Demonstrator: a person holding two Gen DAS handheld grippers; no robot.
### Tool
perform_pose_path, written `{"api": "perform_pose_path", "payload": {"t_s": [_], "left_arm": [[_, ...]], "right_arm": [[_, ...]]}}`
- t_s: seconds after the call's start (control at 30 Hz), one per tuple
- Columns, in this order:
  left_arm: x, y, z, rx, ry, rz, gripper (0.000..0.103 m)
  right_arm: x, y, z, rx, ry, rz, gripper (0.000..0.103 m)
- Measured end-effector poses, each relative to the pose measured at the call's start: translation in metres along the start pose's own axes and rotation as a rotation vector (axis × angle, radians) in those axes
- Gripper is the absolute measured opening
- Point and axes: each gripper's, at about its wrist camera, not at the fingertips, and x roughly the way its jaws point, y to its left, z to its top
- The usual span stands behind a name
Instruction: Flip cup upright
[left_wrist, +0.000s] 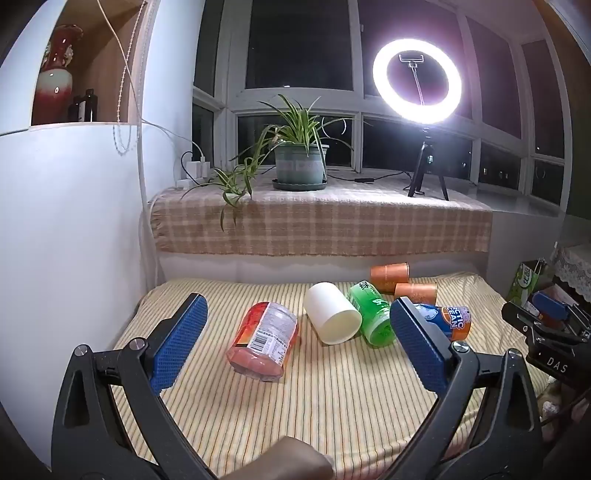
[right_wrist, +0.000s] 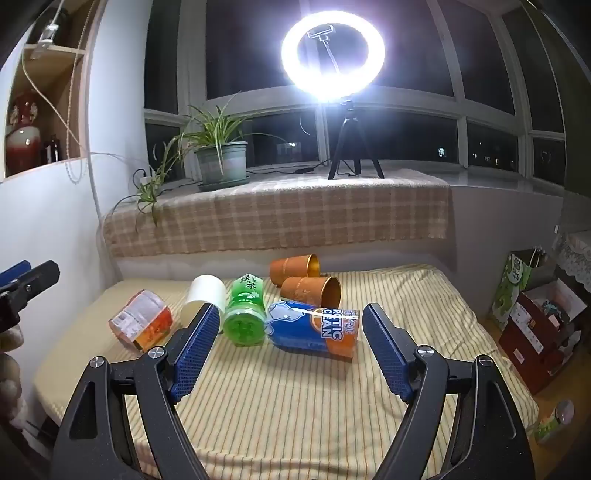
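Six cups lie tipped on the striped bed (left_wrist: 332, 406). The white paper cup (left_wrist: 332, 313) lies ahead of the left gripper (left_wrist: 295, 345), mouth toward it; the blue Arctic Ocean cup (right_wrist: 314, 328) lies crosswise before the right gripper (right_wrist: 288, 345). Both jaws are released, empty.

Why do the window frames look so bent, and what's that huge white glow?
Left wrist view: the fisheye lens bows the window frames; the ring light blows out white. Right wrist view: same curving, with stronger glare from the ring light against dark glass.
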Motion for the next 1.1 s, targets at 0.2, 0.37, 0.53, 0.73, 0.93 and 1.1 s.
{"api": "perform_pose_path", "payload": {"t_s": [0.2, 0.37, 0.53, 0.73, 0.93, 1.1], "left_arm": [[0.0, -0.005, 0.0, 0.013, -0.002, 0.009, 0.101], [-0.002, 0.013, 0.004, -0.013, -0.008, 0.008, 0.101], [-0.001, 0.008, 0.005, -0.017, -0.009, 0.018, 0.101], [-0.008, 0.01, 0.012, -0.013, -0.015, 0.019, 0.101], [-0.009, 0.01, 0.015, -0.012, -0.018, 0.022, 0.101], [-0.011, 0.011, 0.017, -0.012, -0.02, 0.022, 0.101]], "right_arm": [[-0.004, 0.006, 0.001, -0.028, -0.004, -0.006, 0.08], [-0.002, 0.003, 0.001, -0.016, -0.004, -0.001, 0.08], [0.0, 0.002, 0.003, -0.009, 0.001, 0.003, 0.08], [-0.001, 0.001, 0.0, -0.006, 0.0, 0.004, 0.08], [-0.002, 0.002, 0.001, -0.007, 0.001, 0.006, 0.08], [-0.002, 0.002, 0.001, -0.006, 0.003, 0.007, 0.08]]}}
